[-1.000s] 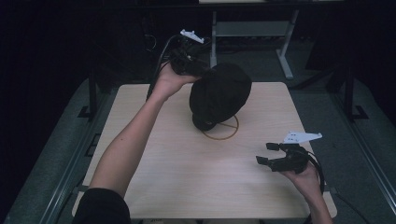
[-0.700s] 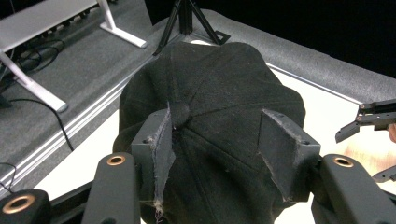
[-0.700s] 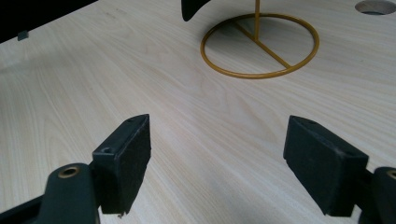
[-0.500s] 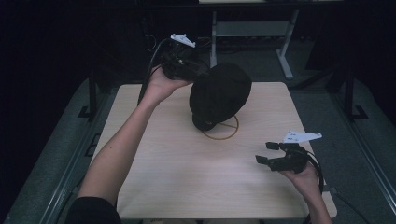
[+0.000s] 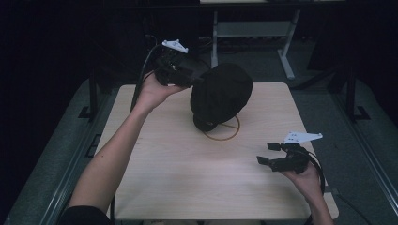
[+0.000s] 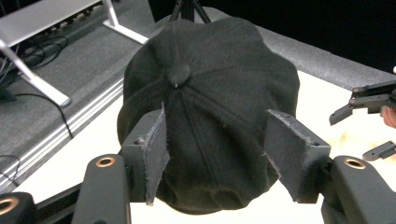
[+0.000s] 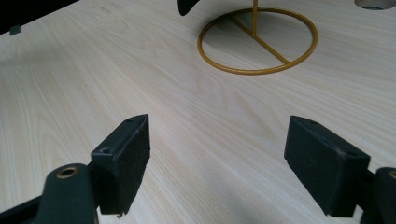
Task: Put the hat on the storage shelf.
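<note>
Nearest the person, the right gripper [image 5: 272, 154] was held above the near right part of the wooden table [image 5: 155, 178], its jaws set wide apart with nothing between them. In the right gripper view only bare tabletop lay before the pads [image 7: 126, 158], and beyond them stood the ring-shaped base of a yellow wire stand [image 7: 258, 41], well apart from that gripper. Farther off, near the middle of the table's far half, a black cap [image 5: 221, 93] sat on the stand [image 5: 221, 132], its crown hiding the upright post. The left gripper [image 5: 197, 77] was held at the cap's left side; its jaws had just been opening. In the left gripper view the cap [image 6: 210, 107] lay between and just beyond the two spread pads [image 6: 156, 144], which did not press on it. Behind the table stood a grey metal frame [image 5: 281, 33] on a dark floor.
</note>
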A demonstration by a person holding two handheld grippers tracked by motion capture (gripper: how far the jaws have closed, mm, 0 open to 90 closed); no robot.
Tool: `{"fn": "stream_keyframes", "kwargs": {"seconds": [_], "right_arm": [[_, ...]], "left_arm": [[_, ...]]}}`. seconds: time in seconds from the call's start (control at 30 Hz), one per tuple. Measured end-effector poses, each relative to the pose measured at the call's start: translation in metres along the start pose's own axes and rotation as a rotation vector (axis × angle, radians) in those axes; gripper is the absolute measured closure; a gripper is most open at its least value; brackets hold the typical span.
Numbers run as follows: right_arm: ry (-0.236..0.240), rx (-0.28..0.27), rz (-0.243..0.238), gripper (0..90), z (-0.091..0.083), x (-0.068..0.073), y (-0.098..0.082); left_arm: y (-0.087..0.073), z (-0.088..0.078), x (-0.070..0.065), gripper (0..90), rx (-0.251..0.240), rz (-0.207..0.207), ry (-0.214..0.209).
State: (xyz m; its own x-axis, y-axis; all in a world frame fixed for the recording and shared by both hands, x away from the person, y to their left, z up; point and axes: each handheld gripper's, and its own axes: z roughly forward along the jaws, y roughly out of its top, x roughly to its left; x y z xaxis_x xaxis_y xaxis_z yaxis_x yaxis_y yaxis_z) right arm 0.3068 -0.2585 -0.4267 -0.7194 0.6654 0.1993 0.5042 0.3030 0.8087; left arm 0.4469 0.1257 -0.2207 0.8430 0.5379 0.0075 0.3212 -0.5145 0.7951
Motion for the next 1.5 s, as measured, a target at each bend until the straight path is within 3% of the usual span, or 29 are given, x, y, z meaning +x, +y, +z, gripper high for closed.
{"fn": "stream_keyframes", "kwargs": {"seconds": [0.5, 0.87, 1.5], "right_arm": [[-0.005, -0.007, -0.013, 21.7, 0.002, 0.004, 0.002], [-0.010, -0.001, -0.025, 21.2, 0.004, 0.006, 0.003], [-0.013, 0.017, -0.037, 20.5, 0.007, 0.007, 0.003]], "left_arm": [[-0.028, -0.015, -0.005, 36.9, -0.004, -0.028, 0.003], [-0.050, -0.024, -0.005, 36.6, 0.020, -0.037, 0.016], [-0.077, -0.032, -0.010, 32.7, 0.000, -0.057, 0.039]]}}
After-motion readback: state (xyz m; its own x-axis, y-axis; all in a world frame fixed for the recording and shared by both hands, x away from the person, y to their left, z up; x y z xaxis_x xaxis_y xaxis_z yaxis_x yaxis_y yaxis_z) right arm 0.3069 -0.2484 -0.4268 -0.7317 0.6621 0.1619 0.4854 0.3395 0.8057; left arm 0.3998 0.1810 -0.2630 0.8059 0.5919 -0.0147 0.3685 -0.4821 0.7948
